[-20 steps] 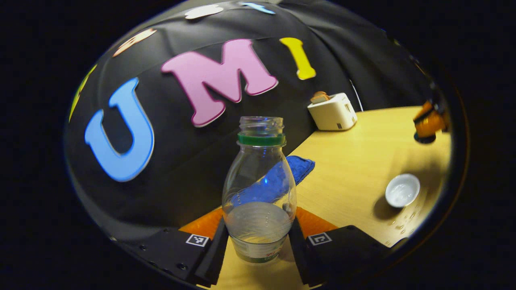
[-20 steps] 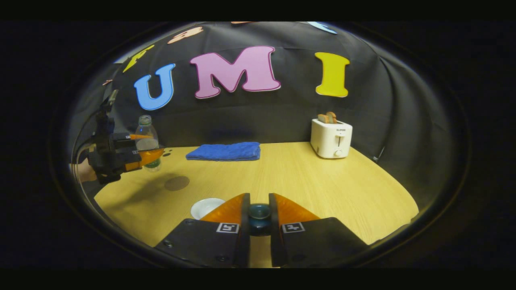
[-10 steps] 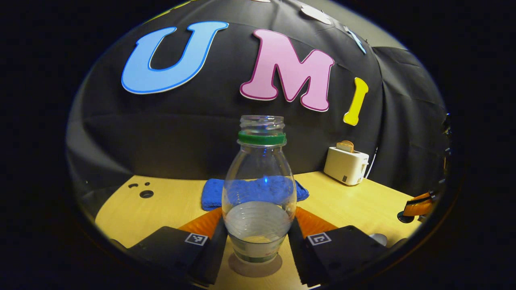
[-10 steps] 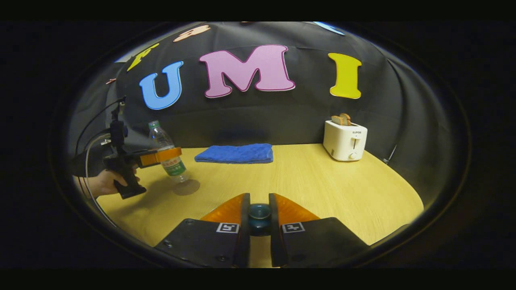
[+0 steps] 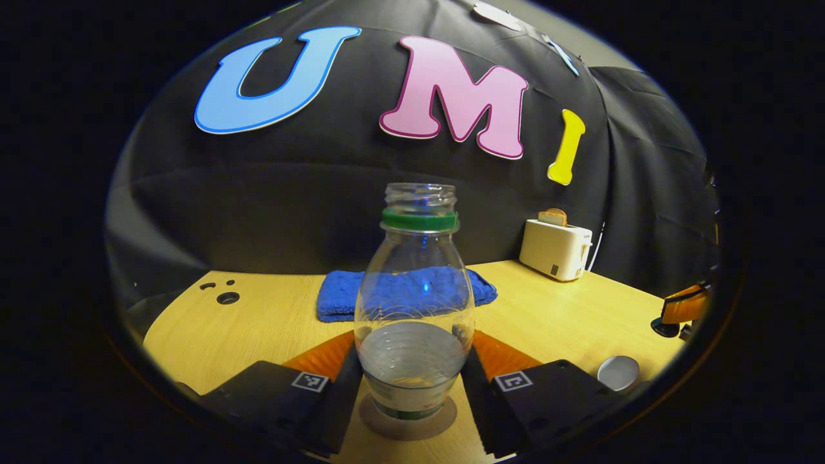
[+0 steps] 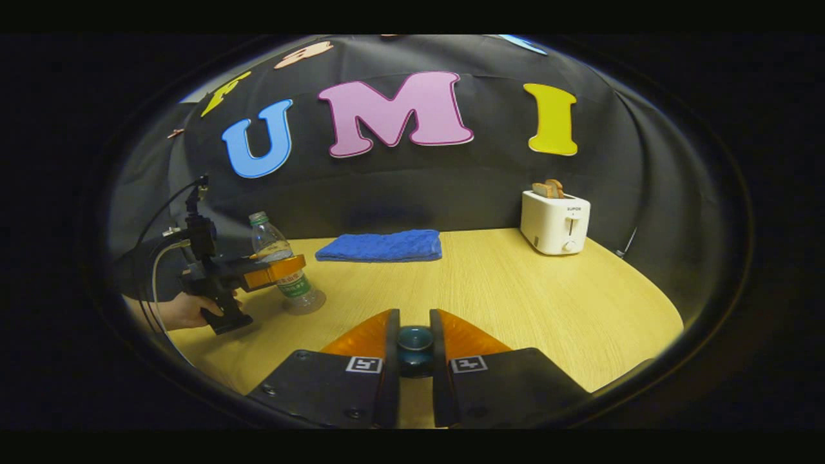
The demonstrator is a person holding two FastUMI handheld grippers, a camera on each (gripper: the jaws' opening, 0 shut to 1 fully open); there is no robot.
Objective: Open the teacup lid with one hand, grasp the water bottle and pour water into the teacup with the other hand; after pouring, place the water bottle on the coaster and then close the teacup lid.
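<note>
- In the left gripper view we see the water bottle (image 5: 416, 303): clear plastic, uncapped, with a green ring under the open threaded neck, ribbed lower down, a label band near its base, and water filling roughly the lower third.
- Its long axis runs vertical in the left gripper view, mouth toward 12 o'clock; in the right gripper view it leans slightly, neck tipped toward 11 o'clock.
- The bottle's base meets the round brown coaster (image 5: 407, 420) at 6 o'clock of the left gripper view; we cannot tell whether it rests fully or hovers just above.
- The left gripper (image 5: 412, 386) is clamped on the bottle, one finger pressing each side of its lower body; in the right gripper view we see the same grip at 9 o'clock, with a hand (image 6: 187, 312) on the handle.
- The right gripper (image 6: 414, 361) is closed on the dark teal knob of the teacup lid (image 6: 414, 341), both fingers squeezing it, held above the wooden table (image 6: 515, 303).
- The white teacup (image 5: 617, 372) stands open at 4 o'clock of the left gripper view, well apart from the bottle.
- Behind the bottle lies a folded blue towel (image 5: 335, 296); a white toaster (image 5: 554, 248) with bread slices stands at 2 o'clock by the wall.
</note>
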